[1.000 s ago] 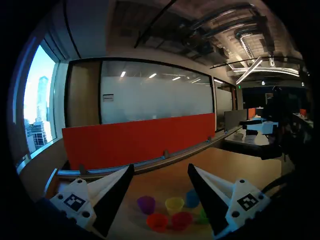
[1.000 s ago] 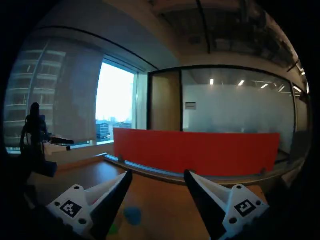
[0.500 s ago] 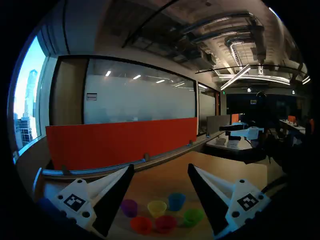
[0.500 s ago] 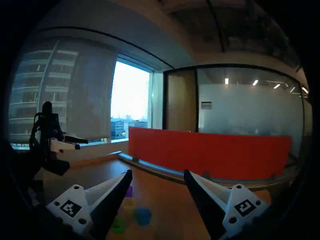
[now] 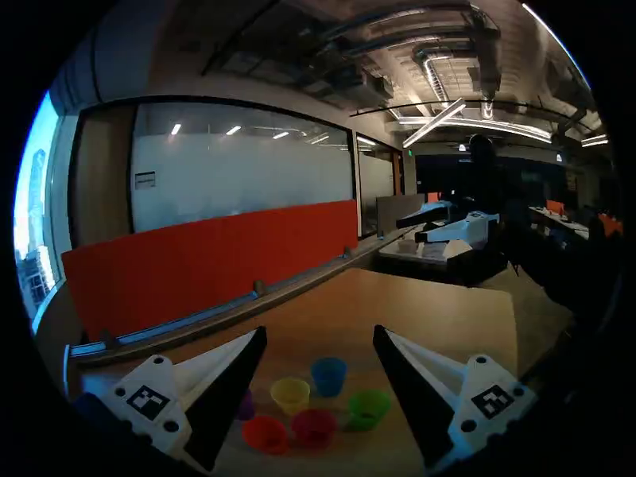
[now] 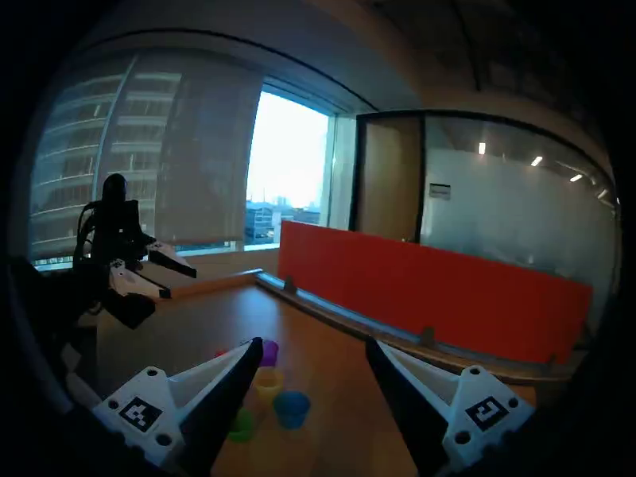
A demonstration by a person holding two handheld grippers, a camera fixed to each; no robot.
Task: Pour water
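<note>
Left gripper [image 5: 318, 329] and right gripper [image 6: 312, 342], both released, have swung toward coloured cups [image 5: 328, 375] at 6 o'clock on the desk [image 5: 413, 310]; pouring not begun.

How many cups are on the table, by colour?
Blue cup: 1
Yellow cup: 1
Green cup: 1
Red cup: 1
Orange cup: 1
Purple cup: 1, partly hidden
Total: 6
</note>
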